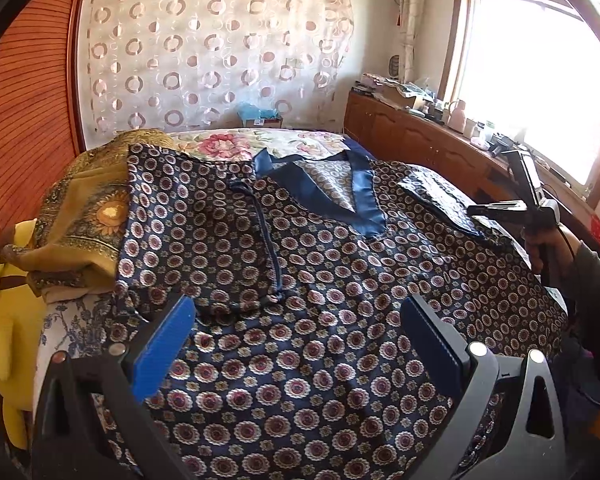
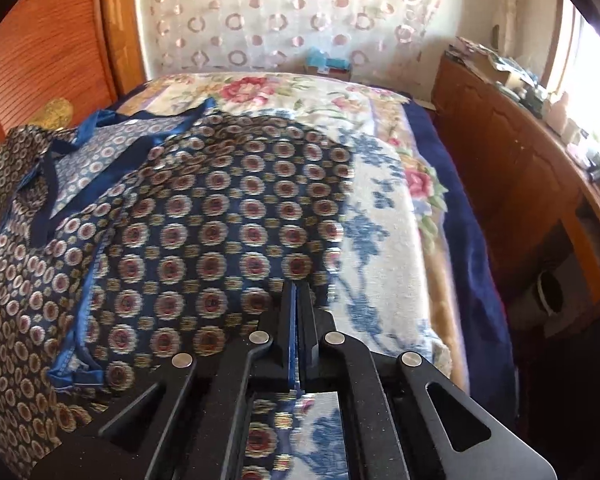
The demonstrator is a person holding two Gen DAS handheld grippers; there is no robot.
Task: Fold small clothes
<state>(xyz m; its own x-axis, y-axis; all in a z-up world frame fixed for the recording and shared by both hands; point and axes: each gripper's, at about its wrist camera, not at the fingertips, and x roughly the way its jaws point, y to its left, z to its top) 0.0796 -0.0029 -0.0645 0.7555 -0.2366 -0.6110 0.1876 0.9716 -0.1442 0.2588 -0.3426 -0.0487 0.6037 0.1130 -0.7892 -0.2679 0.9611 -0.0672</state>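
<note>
A patterned navy shirt (image 1: 320, 280) is lying spread on a floral bed (image 2: 380, 208), beside a yellow cloth (image 1: 84, 224). The right hand-held gripper (image 2: 299, 292) is pinching the shirt's edge, jaws closed. The left hand-held gripper (image 1: 296, 344) is hovering wide open, gripping nothing. A wooden cabinet (image 1: 420, 136) is standing under the window (image 1: 532, 80).

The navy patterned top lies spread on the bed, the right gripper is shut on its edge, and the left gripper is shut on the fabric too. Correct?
Not quite. The left gripper is open: the left wrist view shows its blue fingers standing wide apart above the navy patterned top, clamping nothing. The rest holds: the right wrist view shows the right gripper shut at the top's edge on the bed.
</note>
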